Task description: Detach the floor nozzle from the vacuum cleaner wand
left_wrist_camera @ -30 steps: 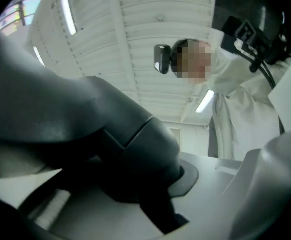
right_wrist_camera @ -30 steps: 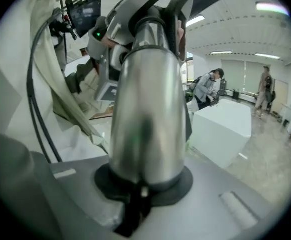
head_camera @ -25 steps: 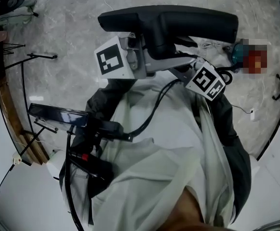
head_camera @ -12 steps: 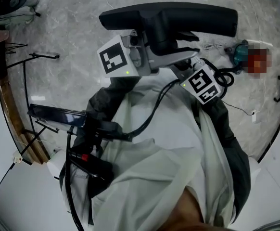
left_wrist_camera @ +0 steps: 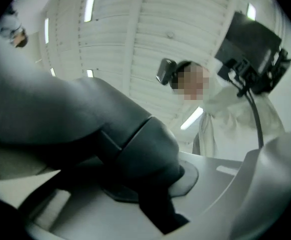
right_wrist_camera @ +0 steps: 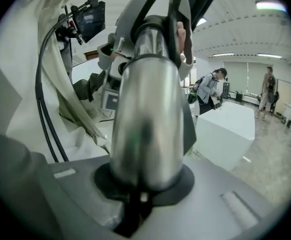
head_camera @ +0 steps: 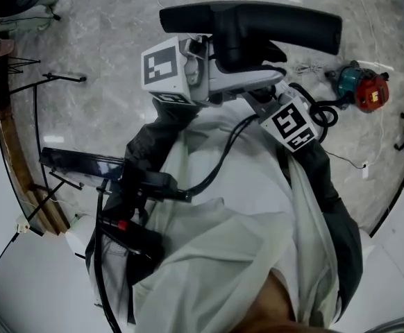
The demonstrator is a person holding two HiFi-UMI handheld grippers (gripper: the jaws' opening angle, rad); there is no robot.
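One black floor nozzle (head_camera: 257, 26), held up over the marble floor (head_camera: 105, 116). One silver wand (right_wrist_camera: 145, 114). One left gripper (head_camera: 237, 75), clamped narrow on the nozzle's neck. One right gripper (head_camera: 257, 103), gripping the wand, jaws just opening slightly.

Head view: from the wearer's head, steeply down over a pale loose smock (head_camera: 243, 207) onto the grey marbled floor (head_camera: 98, 96).
Left gripper view: pressed close against the black plastic floor nozzle (left_wrist_camera: 85, 129), tilted up toward the ribbed white ceiling (left_wrist_camera: 135, 34).
Right gripper view: close along the shiny silver wand tube (right_wrist_camera: 145, 109), facing the room.
Shared: smock and small black screen (head_camera: 84, 164), in all three.
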